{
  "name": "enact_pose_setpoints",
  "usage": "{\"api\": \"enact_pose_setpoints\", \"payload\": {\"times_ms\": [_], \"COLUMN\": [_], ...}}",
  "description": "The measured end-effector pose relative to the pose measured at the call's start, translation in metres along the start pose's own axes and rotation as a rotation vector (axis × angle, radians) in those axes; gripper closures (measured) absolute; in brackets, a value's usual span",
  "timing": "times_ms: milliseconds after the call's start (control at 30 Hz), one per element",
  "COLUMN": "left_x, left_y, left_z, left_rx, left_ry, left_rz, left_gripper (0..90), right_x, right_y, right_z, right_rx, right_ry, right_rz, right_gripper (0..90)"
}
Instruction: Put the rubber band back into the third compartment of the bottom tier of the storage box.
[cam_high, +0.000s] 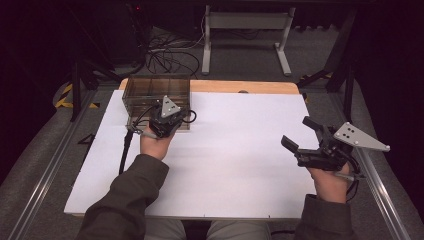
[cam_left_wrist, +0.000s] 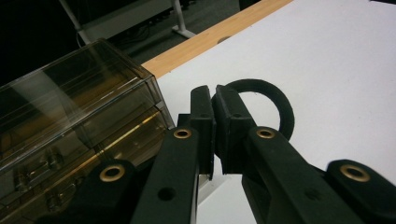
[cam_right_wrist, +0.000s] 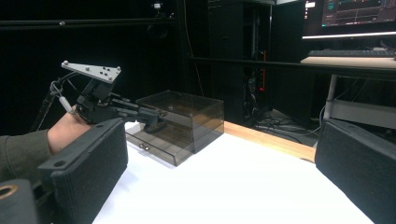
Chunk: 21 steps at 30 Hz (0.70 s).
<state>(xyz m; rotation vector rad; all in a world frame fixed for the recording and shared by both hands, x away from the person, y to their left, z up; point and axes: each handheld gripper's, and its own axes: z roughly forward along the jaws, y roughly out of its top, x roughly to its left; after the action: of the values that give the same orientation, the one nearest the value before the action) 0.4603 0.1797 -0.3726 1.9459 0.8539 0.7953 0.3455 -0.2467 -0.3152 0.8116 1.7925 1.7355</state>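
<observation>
A smoky clear drawer box (cam_high: 155, 92) stands at the far left of the white board (cam_high: 235, 170). Its lowest drawer (cam_right_wrist: 152, 145) sticks out a little at the front. My left gripper (cam_high: 181, 119) is right in front of the box, shut on a black ring (cam_left_wrist: 280, 105) that rests just right of the drawer. In the left gripper view the jaws pinch the ring's near rim, with the box (cam_left_wrist: 70, 107) to their left. My right gripper (cam_high: 297, 131) hovers at the board's right edge, open and with nothing between its pads (cam_right_wrist: 93, 163). It faces the left gripper (cam_right_wrist: 156, 122) and box (cam_right_wrist: 187, 116).
A wooden table edge (cam_high: 240, 86) runs behind the board. Beyond it are a white stand's legs (cam_high: 245, 22) and floor cables (cam_high: 165, 55). A monitor (cam_right_wrist: 350, 14) and keyboard (cam_right_wrist: 350, 53) sit on a desk farther off. Metal rails (cam_high: 45, 170) flank the board.
</observation>
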Motion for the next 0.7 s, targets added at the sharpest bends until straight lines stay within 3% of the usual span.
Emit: {"api": "enact_pose_setpoints", "payload": {"times_ms": [300,600,700], "left_x": [0.006,0.017,0.018], "left_y": [-0.003,-0.01,-0.013], "left_z": [0.006,0.018,0.023], "left_rx": [0.006,0.024,0.042], "left_ry": [0.044,0.075,0.093], "left_rz": [0.01,-0.029,-0.02], "left_gripper": [85.8,85.8,85.8], "right_x": [0.0,-0.002,-0.003], "right_y": [0.0,-0.001,-0.001], "right_z": [0.0,-0.002,-0.002], "right_rx": [-0.001,-0.005,-0.004], "right_ry": [0.001,-0.002,-0.004], "right_rz": [0.002,0.002,0.007], "right_gripper": [3.0,3.0,3.0]}}
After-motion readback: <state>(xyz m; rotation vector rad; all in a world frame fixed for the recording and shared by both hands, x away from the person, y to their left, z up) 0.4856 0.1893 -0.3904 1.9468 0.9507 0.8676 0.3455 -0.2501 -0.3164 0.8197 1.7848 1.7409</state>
